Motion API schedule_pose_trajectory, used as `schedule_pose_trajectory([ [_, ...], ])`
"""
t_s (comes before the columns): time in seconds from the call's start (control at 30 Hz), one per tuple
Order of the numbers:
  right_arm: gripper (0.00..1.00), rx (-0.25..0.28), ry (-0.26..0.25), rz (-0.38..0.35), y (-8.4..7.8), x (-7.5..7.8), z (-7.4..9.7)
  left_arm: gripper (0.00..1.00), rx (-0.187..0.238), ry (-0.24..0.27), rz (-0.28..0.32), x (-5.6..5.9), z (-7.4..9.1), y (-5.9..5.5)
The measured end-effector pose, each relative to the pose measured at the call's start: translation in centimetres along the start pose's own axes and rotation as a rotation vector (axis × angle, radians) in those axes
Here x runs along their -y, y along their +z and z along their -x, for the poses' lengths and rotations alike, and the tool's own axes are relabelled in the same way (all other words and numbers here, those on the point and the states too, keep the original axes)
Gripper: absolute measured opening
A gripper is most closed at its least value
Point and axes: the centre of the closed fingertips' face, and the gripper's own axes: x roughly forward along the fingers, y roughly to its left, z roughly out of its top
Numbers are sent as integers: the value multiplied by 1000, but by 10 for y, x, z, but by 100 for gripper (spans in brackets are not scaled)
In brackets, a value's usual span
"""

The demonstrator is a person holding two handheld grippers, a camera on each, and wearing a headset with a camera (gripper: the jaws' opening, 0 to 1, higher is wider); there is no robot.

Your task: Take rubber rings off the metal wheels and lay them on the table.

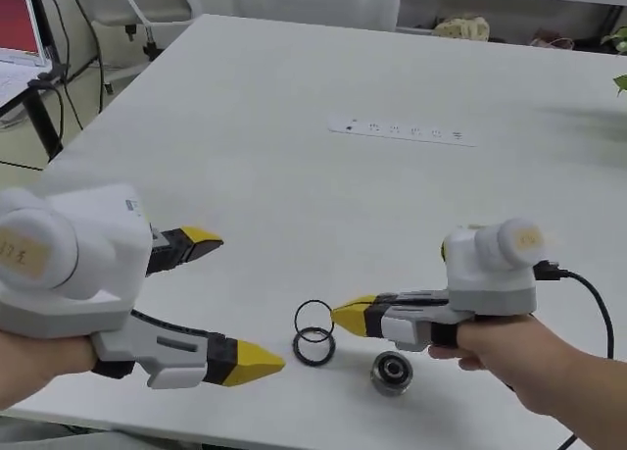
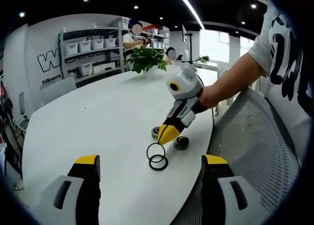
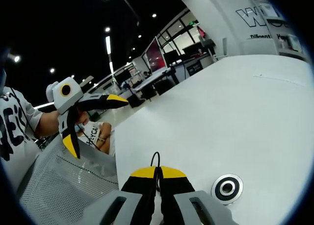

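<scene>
Right tool (image 1: pixel 339 318) pinches the thin rubber ring (image 1: pixel 313 302), jaws closed; left tool (image 1: pixel 251 301) is wide open, empty. We should release it gently on the tabletop (image 1: pixel 294 156).

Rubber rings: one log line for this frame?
left gripper open | right gripper shut on thin ring | thick ring flat on table | metal wheel nearby

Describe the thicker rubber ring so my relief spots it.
On the white table, near its front edge, two black rings meet at the right gripper's tip. The thicker ring lies nearer the edge, with a heavier band than the thin ring.
</scene>
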Motion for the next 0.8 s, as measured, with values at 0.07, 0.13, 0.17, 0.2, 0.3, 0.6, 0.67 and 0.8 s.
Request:
schedule_pose_trajectory([
  [0.07,0,-7,1,-2,-2,0,-1,83,1,2,1,0,0,0],
  [0.13,0,-16,4,-6,-4,1,-3,83,1,3,4,0,1,-1],
  [0.17,0,-21,5,-8,-6,1,-4,83,0,4,6,0,1,-2],
  [0.2,0,-25,7,-9,-7,1,-5,83,0,4,6,0,1,-2],
  [0.3,0,-40,10,-14,-11,2,-8,83,-2,5,9,0,2,-4],
  [0.6,0,-70,3,-18,-20,5,-12,82,-11,6,14,2,3,-9],
  [0.67,0,-74,5,-23,-21,4,-12,82,-15,5,15,2,3,-10],
  [0.8,0,-84,3,-23,-23,5,-12,82,-18,2,18,3,3,-11],
])
